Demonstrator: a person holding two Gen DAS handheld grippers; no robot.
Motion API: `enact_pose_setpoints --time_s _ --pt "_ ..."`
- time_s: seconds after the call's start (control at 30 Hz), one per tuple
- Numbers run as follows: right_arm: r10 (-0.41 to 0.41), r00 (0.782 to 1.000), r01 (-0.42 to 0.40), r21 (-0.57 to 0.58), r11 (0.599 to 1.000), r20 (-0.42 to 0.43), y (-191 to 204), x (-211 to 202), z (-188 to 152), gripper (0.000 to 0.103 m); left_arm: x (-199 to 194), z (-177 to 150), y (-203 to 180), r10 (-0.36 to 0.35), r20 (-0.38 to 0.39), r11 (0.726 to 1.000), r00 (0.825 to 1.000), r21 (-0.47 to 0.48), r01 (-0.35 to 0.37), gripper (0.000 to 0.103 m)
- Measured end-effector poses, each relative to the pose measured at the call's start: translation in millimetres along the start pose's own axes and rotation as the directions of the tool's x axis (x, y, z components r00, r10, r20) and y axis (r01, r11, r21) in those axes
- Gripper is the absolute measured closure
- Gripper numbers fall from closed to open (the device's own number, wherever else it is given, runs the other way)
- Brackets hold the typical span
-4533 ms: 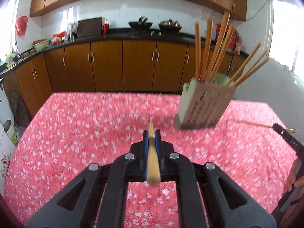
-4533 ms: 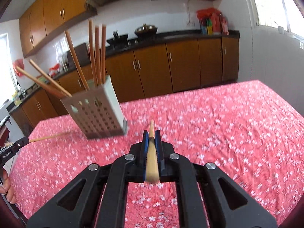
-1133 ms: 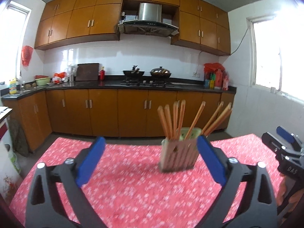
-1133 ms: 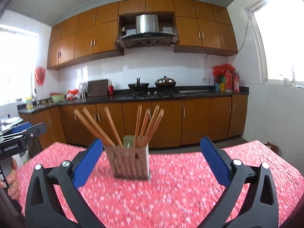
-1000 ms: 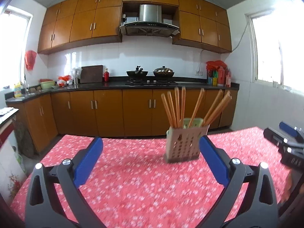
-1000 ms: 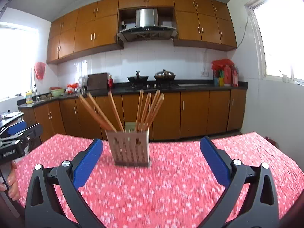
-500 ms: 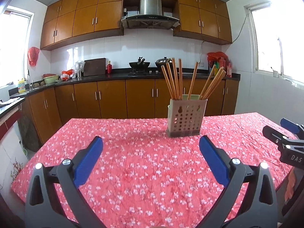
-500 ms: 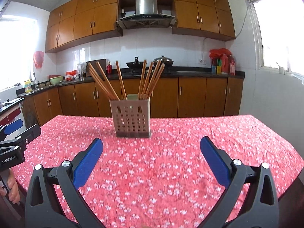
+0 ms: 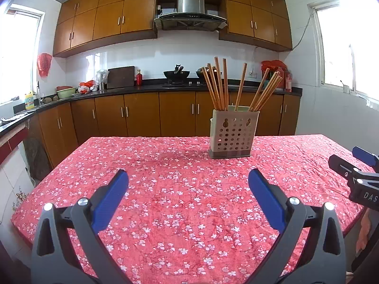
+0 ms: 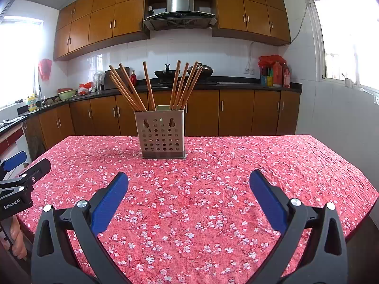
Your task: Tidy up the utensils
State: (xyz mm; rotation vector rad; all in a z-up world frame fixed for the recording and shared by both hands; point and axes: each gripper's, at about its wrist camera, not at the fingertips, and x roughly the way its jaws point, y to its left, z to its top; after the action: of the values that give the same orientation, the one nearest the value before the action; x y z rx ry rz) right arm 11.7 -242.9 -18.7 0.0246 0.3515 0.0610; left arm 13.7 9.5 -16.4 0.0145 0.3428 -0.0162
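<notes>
Left wrist view: left tool (image 9: 188, 195) gapes wide, empty; right tool (image 10: 189, 196) likewise spread, holding nothing; ahead of both on the flowered counter (image 10: 213, 201) stands the perforated chopstick holder (image 10: 162, 137), chopsticks (image 10: 177, 87) splayed loosely inside; a careless reach forward could tip it.

1. A red floral cloth (image 9: 180, 189) covers the desk.
2. Brown cabinets (image 9: 142, 116) run under a black counter (image 9: 146, 87) along the back wall.
3. More cabinets (image 10: 101, 21) hang above, either side of a steel hood (image 10: 180, 11).
4. A wok (image 9: 176, 73) and a lidded pot (image 10: 203, 69) sit on the stove.
5. A dark board (image 9: 120, 77) leans on the white tiles, a red bottle (image 9: 139, 77) just beside it.
6. A green bowl (image 9: 66, 92) sits at the counter's left end.
7. A red bag (image 9: 44, 64) hangs by the left window.
8. Bottles (image 10: 277, 73) stand at the counter's right end.
</notes>
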Motion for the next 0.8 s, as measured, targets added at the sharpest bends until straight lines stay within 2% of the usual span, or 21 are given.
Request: enact_pose_setpoints --time_s 0.8 --pt "0.0 1.0 0.0 0.02 1.0 -0.009 -2.8 2.7 1.1 0.002 2.1 -1.2 -0.1 0.007 -0.012 1.0 1.0 -0.015 -0.007 0.004"
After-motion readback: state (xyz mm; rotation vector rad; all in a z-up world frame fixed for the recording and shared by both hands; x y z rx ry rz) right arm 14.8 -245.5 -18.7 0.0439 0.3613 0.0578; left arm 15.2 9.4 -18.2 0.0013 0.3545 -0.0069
